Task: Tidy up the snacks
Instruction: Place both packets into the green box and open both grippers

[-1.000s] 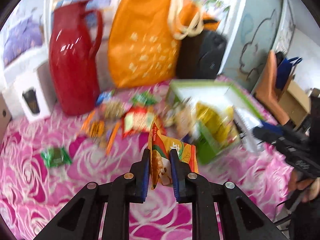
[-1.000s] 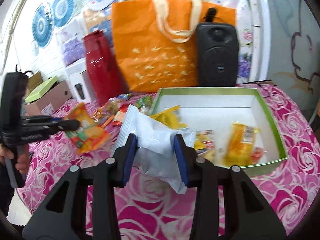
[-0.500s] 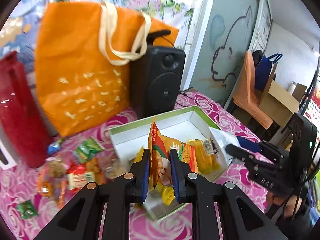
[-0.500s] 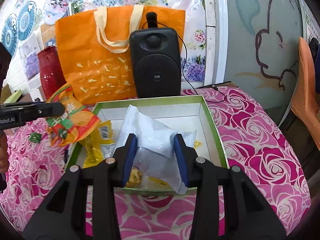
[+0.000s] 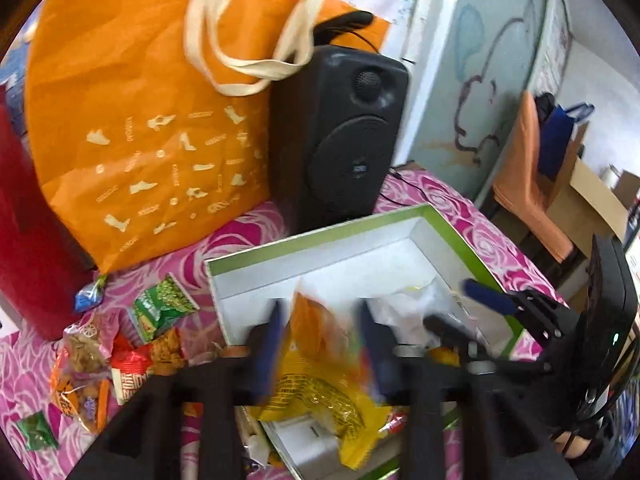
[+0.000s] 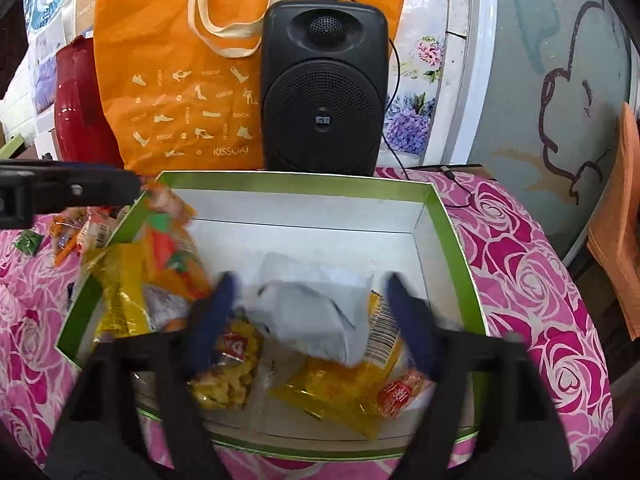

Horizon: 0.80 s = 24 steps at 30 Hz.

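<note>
The white packet [image 6: 320, 316] lies loose inside the green-rimmed box [image 6: 448, 216], between the spread jaws of the right gripper [image 6: 308, 312] directly above it. The orange packet [image 5: 316, 328] drops between the left gripper [image 5: 320, 336], also spread, over the box's left side.

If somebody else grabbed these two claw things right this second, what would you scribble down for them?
Left gripper: open, orange packet dropping between its fingers into the green box.
Right gripper: open, white packet loose above the box.
Done: several yellow snacks already lie in the box.
Left: loose snacks on the pink cloth by the red jug, including the green packet.
</note>
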### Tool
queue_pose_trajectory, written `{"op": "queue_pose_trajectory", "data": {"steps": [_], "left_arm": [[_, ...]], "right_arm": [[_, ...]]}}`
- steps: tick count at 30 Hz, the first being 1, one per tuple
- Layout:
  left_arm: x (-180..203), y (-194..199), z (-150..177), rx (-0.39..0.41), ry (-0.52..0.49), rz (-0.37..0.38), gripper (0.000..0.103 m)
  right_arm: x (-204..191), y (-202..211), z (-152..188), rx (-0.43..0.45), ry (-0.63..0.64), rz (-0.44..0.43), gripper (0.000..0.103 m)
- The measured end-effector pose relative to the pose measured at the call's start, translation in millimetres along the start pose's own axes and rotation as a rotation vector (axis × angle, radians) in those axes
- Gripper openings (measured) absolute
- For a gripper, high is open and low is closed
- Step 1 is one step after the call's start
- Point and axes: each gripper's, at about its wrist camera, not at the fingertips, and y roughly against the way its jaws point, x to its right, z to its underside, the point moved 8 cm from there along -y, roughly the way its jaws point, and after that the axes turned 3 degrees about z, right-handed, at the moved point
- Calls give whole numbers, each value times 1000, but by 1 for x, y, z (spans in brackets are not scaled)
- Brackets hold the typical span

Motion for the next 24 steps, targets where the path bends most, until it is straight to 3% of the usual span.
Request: {"op": "queue_pose_trajectory", "data": {"steps": [1,3,5,14,24], "left_arm": [[-5,3,0,22,12,-22,85],[-12,8,-2,71,18,-61,90],[-16,9,-2,64,20,-94,94],[-20,26,3,72,22,-127,94],[-20,71,14,127,44,-130,94]], "right_arm": [[1,2,1,12,-2,5,100],[3,4,2,17,-12,5,101],[5,5,3,3,-30,3,101],[-3,26,-3,-1,-65,-23,102],[-45,70,-11,33,-10,-93,102]]}}
